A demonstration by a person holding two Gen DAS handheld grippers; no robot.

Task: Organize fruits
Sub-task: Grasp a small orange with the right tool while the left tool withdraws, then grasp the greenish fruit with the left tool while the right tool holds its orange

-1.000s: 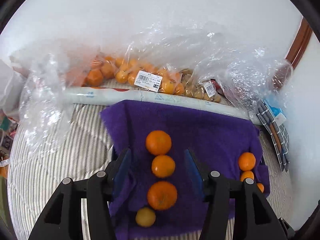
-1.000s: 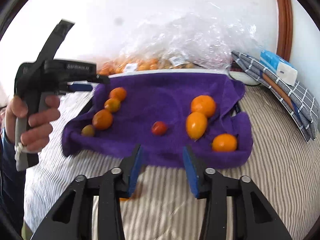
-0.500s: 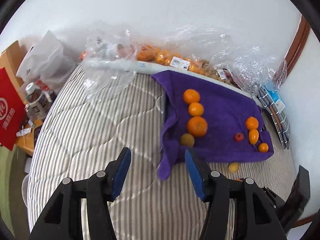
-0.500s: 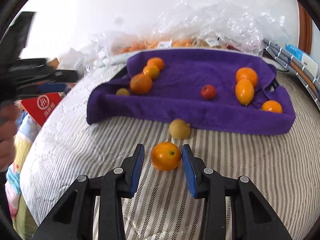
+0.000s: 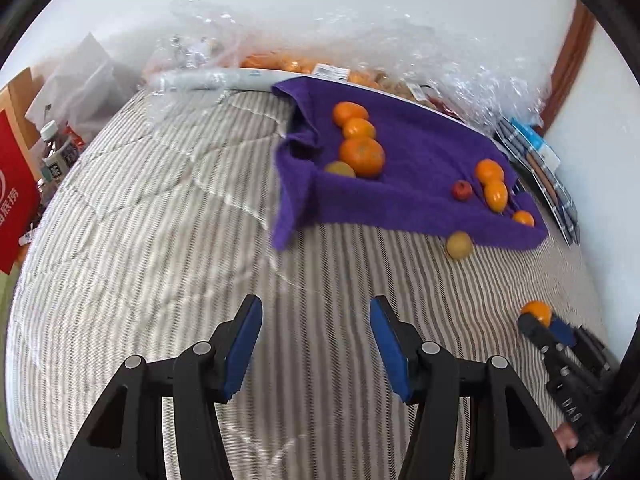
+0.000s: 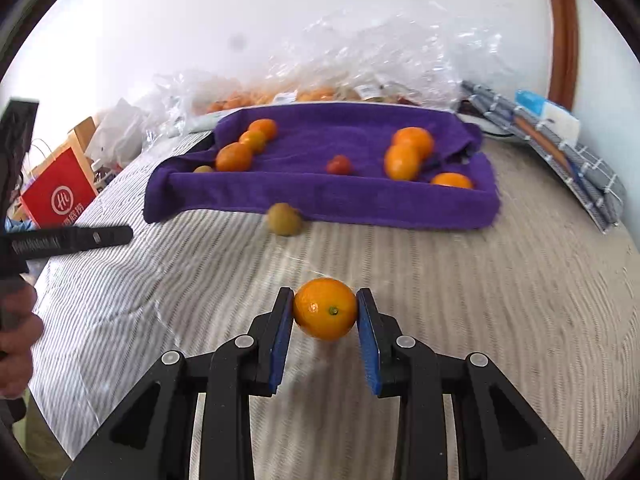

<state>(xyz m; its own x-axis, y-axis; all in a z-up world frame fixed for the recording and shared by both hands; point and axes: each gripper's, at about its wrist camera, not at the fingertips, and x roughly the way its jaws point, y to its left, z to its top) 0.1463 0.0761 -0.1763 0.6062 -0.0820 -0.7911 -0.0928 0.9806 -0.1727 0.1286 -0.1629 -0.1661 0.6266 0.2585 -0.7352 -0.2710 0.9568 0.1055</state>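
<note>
Held orange (image 6: 325, 309): clamped between the blue pads of the right gripper (image 6: 325, 334), over the striped bed cover (image 6: 460, 280), well in front of the purple towel (image 6: 320, 196)
Right gripper: closed on the orange, both pads touching its sides; from the left wrist view it sits at the far right with the orange (image 5: 537, 312) at its tip
Left gripper (image 5: 315, 344): fingers wide apart, nothing between them, over bare striped bed cover (image 5: 160, 220)
Loose fruit: a yellowish fruit (image 6: 284, 219) lies on the bed cover just beside the towel's near edge, blurred
Towel, left side: three oranges in a row (image 6: 235, 157) with a small yellowish fruit (image 6: 203, 169) next to them
Towel, middle: one small red fruit (image 6: 338, 165)
Towel, right side: two oranges touching (image 6: 404, 160), a third (image 6: 452, 180) near the front edge
Behind the towel: clear plastic bags (image 6: 360, 68) holding more oranges, against the white wall
Right of the towel: folded checked cloth (image 6: 560, 152)
Left of the bed: red paper bag (image 6: 60, 196)
</note>
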